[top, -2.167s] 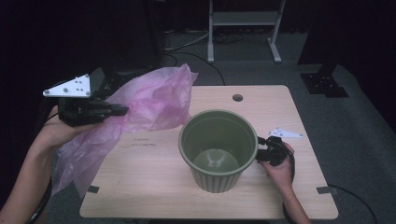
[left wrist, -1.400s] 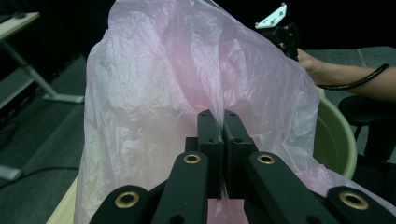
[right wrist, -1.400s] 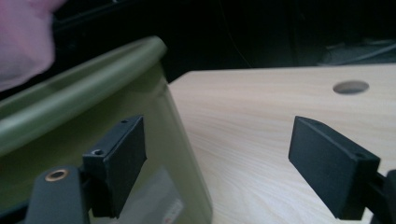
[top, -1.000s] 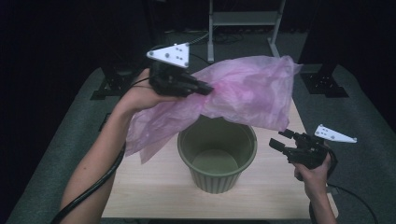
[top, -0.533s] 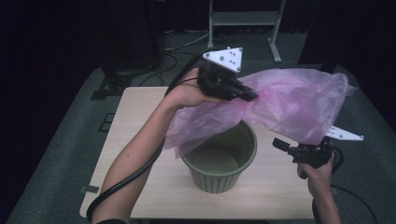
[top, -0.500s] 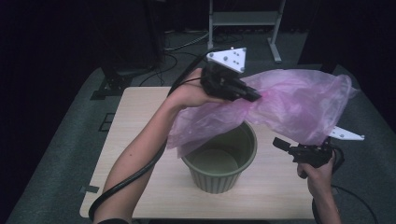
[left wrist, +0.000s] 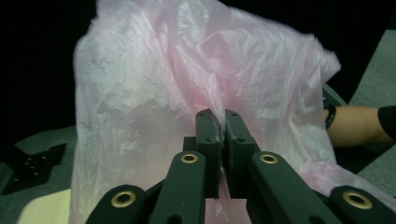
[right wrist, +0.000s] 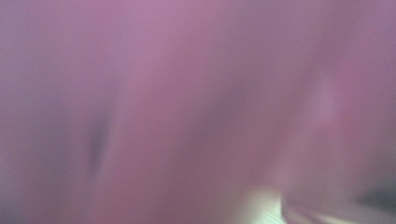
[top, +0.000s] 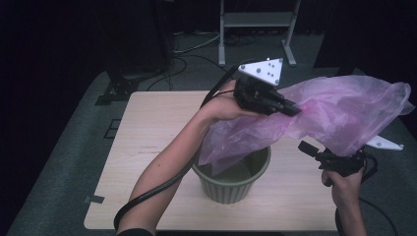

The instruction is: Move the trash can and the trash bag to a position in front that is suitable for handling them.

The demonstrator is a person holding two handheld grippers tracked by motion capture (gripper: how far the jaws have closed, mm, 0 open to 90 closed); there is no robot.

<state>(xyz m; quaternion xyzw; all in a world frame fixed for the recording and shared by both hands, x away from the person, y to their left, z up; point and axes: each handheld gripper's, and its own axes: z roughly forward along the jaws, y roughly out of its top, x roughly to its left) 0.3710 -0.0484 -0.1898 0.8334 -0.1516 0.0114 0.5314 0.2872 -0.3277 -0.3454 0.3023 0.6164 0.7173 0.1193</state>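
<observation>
Left gripper (top: 293, 109) clamping a fold of the pink bag (top: 339, 115), jaws pressed together on the film (left wrist: 223, 135). Bag hanging above the table (top: 147, 147), long axis running across the high view: lower end trailing into the green bin (top: 231, 182), upper end billowing to the right. Right gripper (top: 306, 147) hovering under the bag, jaw state impossible to tell; right gripper view blurred pink. Count: one bag, one bin, two grippers.
</observation>
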